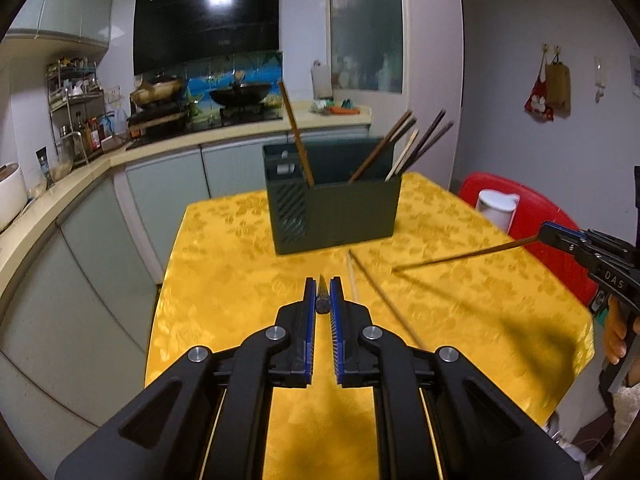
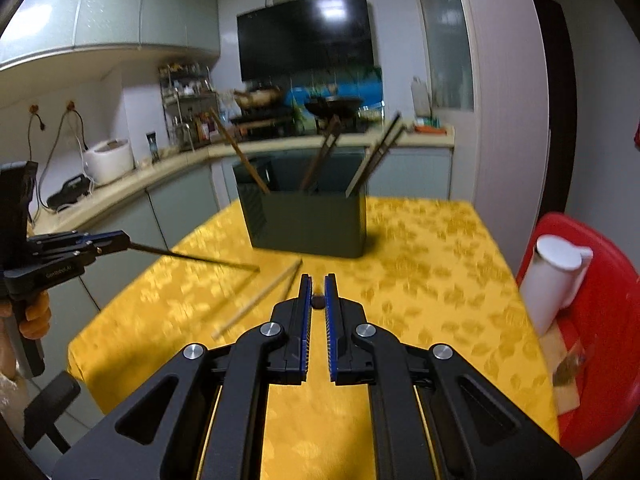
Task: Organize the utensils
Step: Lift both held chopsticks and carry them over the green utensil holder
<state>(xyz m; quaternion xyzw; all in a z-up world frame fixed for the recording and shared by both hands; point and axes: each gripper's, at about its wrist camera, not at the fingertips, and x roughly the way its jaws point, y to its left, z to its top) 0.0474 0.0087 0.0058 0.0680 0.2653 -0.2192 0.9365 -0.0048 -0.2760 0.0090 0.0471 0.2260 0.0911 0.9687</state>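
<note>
A table covered in a shiny yellow patterned cloth fills the middle of both views, set in a small kitchen. Pale green cabinets and a cream counter run along the left side of the frame, and a black range hood hangs at upper centre above a dark wok on the stove. A red plastic stool sits at the right edge, carrying a white lidded jug.

At the centre of the table stands a dark green rectangular utensil holder. Several brown and pale chopsticks lean out of its top: one at its left end, the rest grouped toward the right.

In the left wrist view, the left gripper, black with blue finger pads, sits at lower centre, its fingers nearly together and clamped on a thin dark chopstick seen end-on. In the right wrist view the same stick slants from that gripper at the left edge, over the cloth.

The right gripper is likewise pinched on a brown chopstick, which slopes from the right edge of the left wrist view down toward the table.

Two pale wooden chopsticks lie loose on the cloth in front of the holder, between the two grippers.
</note>
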